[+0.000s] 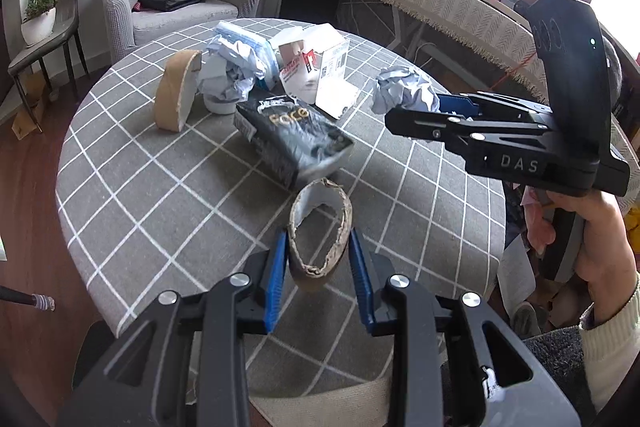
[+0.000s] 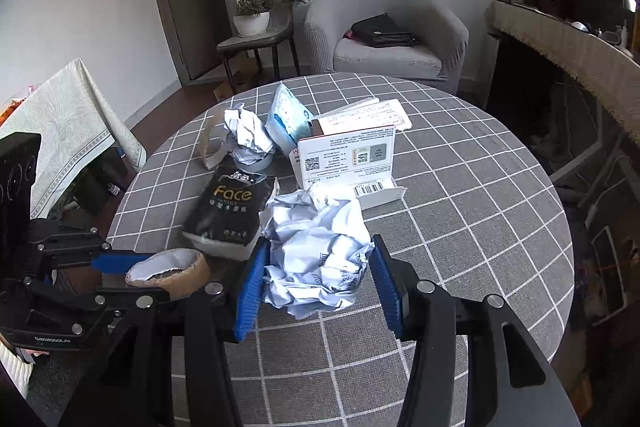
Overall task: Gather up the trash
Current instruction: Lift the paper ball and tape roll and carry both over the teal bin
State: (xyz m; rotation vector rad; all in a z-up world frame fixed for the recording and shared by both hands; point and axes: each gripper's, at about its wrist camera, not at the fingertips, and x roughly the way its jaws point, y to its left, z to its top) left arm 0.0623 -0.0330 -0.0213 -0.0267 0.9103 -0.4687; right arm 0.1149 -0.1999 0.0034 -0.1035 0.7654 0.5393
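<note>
The left hand-held gripper grasps a squashed cardboard ring between its blue pads, held over the near part of the checked tabletop. The right hand-held gripper clenches a crumpled ball of pale paper between its pads, above the tabletop. Behind them lie a black "Face" tissue pack, a white printed box, another cardboard ring standing on edge, and more crumpled paper.
</note>
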